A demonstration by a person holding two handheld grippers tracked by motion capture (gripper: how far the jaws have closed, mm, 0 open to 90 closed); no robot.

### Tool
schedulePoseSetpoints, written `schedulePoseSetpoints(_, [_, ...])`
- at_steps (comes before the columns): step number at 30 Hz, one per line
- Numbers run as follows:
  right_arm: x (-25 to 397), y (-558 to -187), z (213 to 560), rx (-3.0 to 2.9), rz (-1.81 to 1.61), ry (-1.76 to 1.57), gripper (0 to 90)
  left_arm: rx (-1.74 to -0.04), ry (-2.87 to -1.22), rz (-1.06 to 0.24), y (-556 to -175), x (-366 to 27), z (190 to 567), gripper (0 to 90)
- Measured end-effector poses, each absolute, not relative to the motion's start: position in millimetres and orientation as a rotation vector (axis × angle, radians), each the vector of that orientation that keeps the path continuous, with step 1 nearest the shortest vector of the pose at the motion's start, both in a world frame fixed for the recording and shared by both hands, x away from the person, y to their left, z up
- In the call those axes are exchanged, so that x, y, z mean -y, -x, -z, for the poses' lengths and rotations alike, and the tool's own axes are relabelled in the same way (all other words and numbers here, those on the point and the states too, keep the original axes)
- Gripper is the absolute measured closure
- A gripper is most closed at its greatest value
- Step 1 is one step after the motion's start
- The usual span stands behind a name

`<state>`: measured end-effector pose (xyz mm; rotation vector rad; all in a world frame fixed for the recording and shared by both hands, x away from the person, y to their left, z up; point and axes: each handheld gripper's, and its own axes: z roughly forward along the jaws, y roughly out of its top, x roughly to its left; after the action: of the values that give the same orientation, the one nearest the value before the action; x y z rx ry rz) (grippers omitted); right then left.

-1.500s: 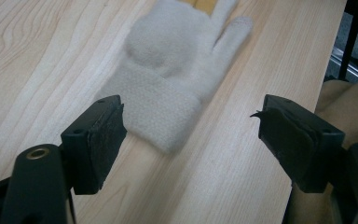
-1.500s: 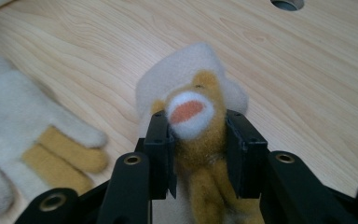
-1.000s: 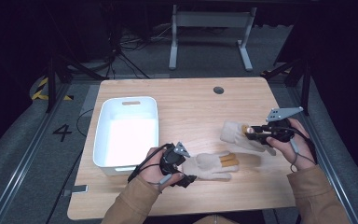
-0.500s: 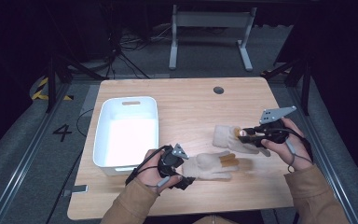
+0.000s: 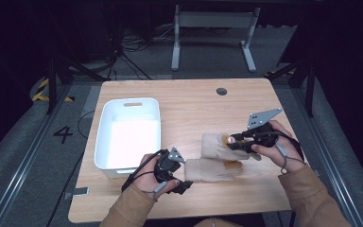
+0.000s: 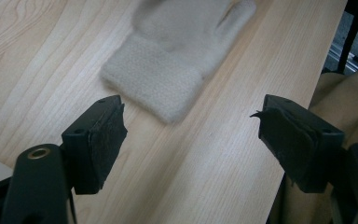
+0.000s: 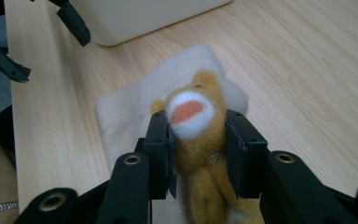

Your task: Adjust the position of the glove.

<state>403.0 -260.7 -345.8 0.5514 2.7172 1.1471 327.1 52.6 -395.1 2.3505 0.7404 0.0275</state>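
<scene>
Two beige mittens lie on the wooden table [image 5: 189,104]. The lower mitten [image 5: 212,170] [image 6: 182,56] lies flat, its cuff toward my left gripper [image 5: 180,183] [image 6: 189,130], which stands open just short of the cuff, touching nothing. The upper mitten [image 5: 215,144] [image 7: 126,112] carries a yellow-orange plush face [image 7: 191,112]. My right gripper [image 5: 234,141] [image 7: 193,140] is shut on that plush part, with the mitten hanging partly over the lower one.
A white bin [image 5: 127,135] [image 7: 140,14] stands left of the mittens, near my left hand. The table's near edge runs just behind both hands. A round grommet [image 5: 221,91] sits at the far side.
My right gripper has moved left and slightly nearer with the plush-faced mitten, bringing it over the lower mitten. The left gripper has barely moved.
</scene>
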Motion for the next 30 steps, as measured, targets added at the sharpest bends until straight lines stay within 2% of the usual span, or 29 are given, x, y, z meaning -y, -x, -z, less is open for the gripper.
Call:
schedulePoseSetpoints(14, [235, -399, 363, -2.819, -1.203, -0.442, 65.4, -0.723, -2.364, -0.031, -327, -50, 396, 23.7])
schedulePoseSetpoints(30, [217, -396, 385, -2.893, -1.164, -0.464, 64.7, -0.711, -2.368, -0.034, -329, -46, 396, 23.2])
